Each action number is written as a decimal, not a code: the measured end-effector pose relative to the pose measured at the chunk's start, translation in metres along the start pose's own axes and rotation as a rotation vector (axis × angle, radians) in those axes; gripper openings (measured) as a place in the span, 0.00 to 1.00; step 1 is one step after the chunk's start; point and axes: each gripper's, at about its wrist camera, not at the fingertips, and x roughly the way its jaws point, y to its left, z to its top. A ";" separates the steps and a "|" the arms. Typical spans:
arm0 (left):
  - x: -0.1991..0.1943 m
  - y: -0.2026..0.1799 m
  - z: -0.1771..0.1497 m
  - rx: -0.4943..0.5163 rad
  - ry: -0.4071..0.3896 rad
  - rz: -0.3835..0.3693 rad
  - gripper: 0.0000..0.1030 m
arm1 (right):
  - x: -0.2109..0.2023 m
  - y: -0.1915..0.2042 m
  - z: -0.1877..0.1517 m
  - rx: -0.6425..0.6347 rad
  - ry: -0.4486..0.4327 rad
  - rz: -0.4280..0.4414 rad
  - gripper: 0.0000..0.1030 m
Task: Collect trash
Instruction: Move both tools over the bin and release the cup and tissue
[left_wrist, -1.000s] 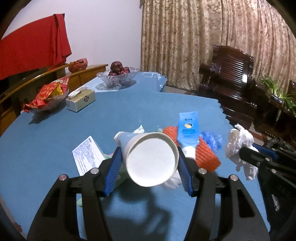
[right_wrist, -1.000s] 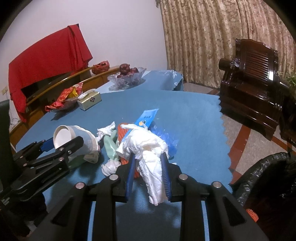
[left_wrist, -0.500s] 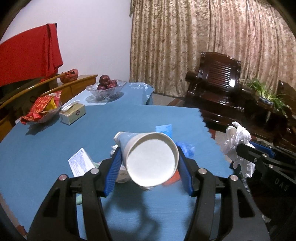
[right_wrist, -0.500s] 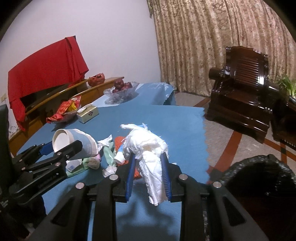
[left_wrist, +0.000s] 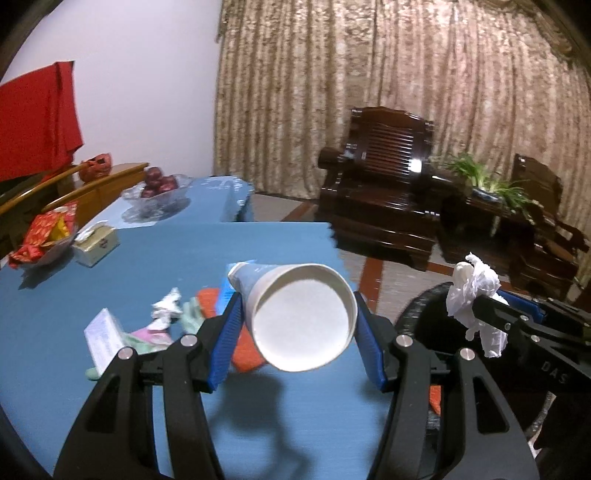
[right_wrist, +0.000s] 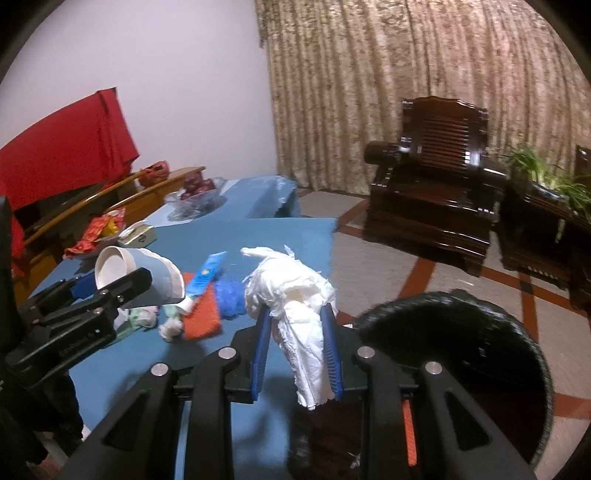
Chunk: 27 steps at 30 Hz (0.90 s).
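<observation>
My left gripper (left_wrist: 297, 325) is shut on a white and blue paper cup (left_wrist: 301, 317), held above the blue table with its mouth toward the camera; the cup also shows in the right wrist view (right_wrist: 140, 275). My right gripper (right_wrist: 295, 343) is shut on a crumpled white tissue (right_wrist: 295, 291), held near the table's right edge, beside a bin with a black bag (right_wrist: 461, 354). The tissue also shows in the left wrist view (left_wrist: 474, 295), over the bin's rim (left_wrist: 417, 314). More trash lies on the table: an orange net (right_wrist: 201, 314), a blue tube (right_wrist: 205, 275), small tissue wads (left_wrist: 168, 306).
The blue table (left_wrist: 166, 258) carries a glass fruit bowl (left_wrist: 157, 194), a tissue box (left_wrist: 96, 245), a dish of red packets (left_wrist: 44, 236) and a white card (left_wrist: 105, 334). Dark wooden armchairs (right_wrist: 432, 177) and a plant (left_wrist: 484, 181) stand on the floor to the right.
Both grippers have swung to the right with their loads. The table has slid left in both views and the black bin has come into view below the right gripper.
</observation>
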 end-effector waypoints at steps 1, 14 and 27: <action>0.001 -0.007 0.000 0.007 0.001 -0.014 0.54 | -0.004 -0.006 -0.001 0.005 0.000 -0.014 0.26; 0.023 -0.100 -0.009 0.111 0.017 -0.198 0.55 | -0.038 -0.087 -0.021 0.086 0.012 -0.207 0.26; 0.057 -0.156 -0.027 0.160 0.080 -0.330 0.58 | -0.039 -0.133 -0.049 0.150 0.066 -0.299 0.26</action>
